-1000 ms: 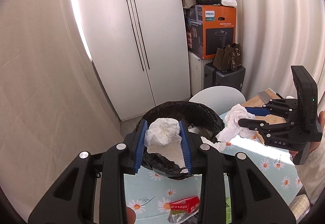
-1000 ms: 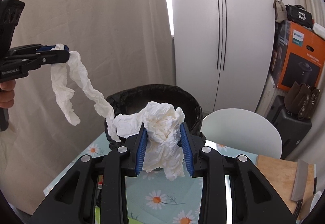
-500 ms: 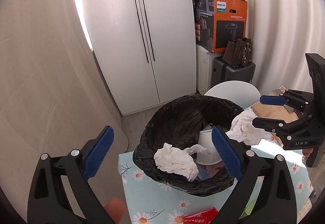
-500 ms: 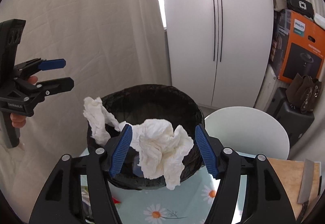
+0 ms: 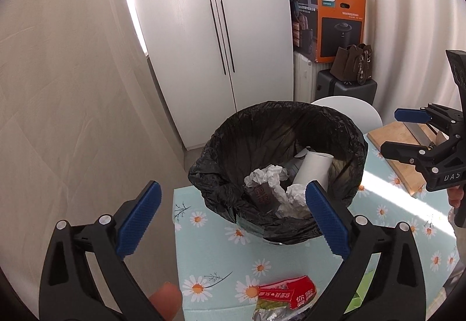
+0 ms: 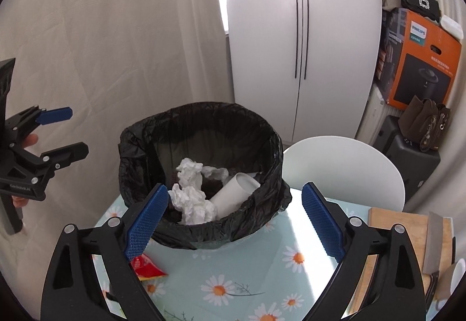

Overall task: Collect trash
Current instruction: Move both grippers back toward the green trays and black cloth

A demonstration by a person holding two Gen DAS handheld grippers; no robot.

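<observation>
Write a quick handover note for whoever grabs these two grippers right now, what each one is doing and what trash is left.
Left hand-held gripper: open, holding nothing, above the table edge in front of the bin.
Right hand-held gripper: open, holding nothing, also facing the bin.
Bin: black-lined, standing on the daisy tablecloth. Inside are crumpled tissues, a white paper cup on its side and a brown wrapper.
Done: tissues are in the bin.
Left: a red snack wrapper and a crinkled silver packet lie on the table near the left gripper. Pick those up next.
</observation>
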